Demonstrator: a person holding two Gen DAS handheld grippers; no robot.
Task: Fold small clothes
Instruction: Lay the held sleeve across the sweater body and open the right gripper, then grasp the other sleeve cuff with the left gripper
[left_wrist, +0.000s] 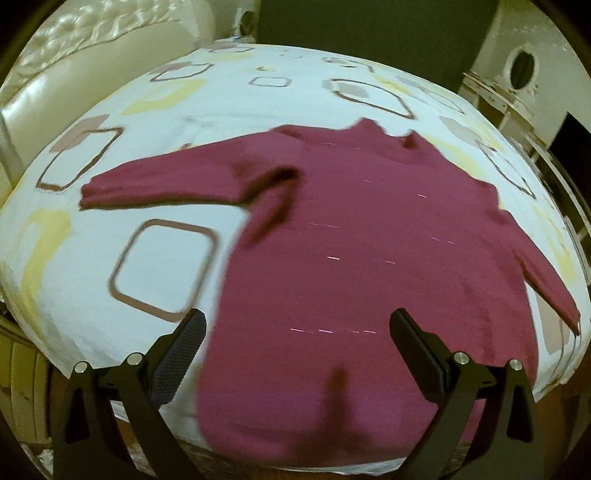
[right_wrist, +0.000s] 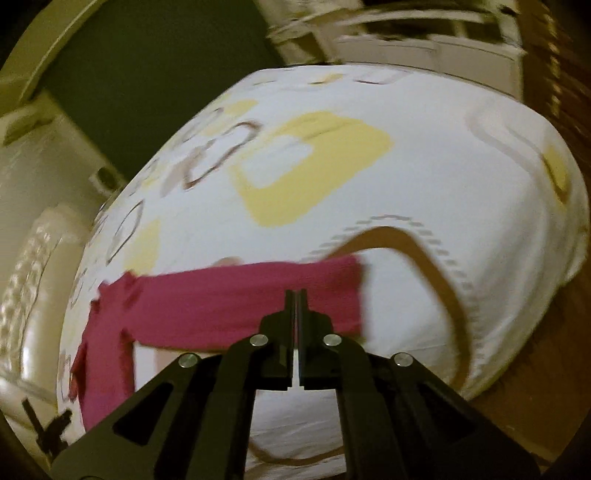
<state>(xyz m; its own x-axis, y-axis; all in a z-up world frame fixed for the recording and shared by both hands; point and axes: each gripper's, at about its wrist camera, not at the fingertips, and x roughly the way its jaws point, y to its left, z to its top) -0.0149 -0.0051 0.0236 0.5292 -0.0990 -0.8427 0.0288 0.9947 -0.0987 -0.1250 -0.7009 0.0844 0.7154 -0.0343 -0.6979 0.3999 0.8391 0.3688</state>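
Note:
A magenta long-sleeved sweater lies spread flat on a bed with a white sheet patterned in yellow and brown squares. Both sleeves stretch outward. My left gripper hovers over the sweater's lower body near the hem, jaws wide open with nothing between them. In the right wrist view one sleeve runs across the sheet, its cuff to the right. My right gripper is shut, its tips in front of that sleeve. No cloth shows between its jaws, and I cannot tell whether they touch the sleeve.
A cream padded headboard borders the bed at the left. A dark panel stands behind the far edge. White furniture with a round opening sits at the right. Brown wooden floor shows beyond the bed's corner.

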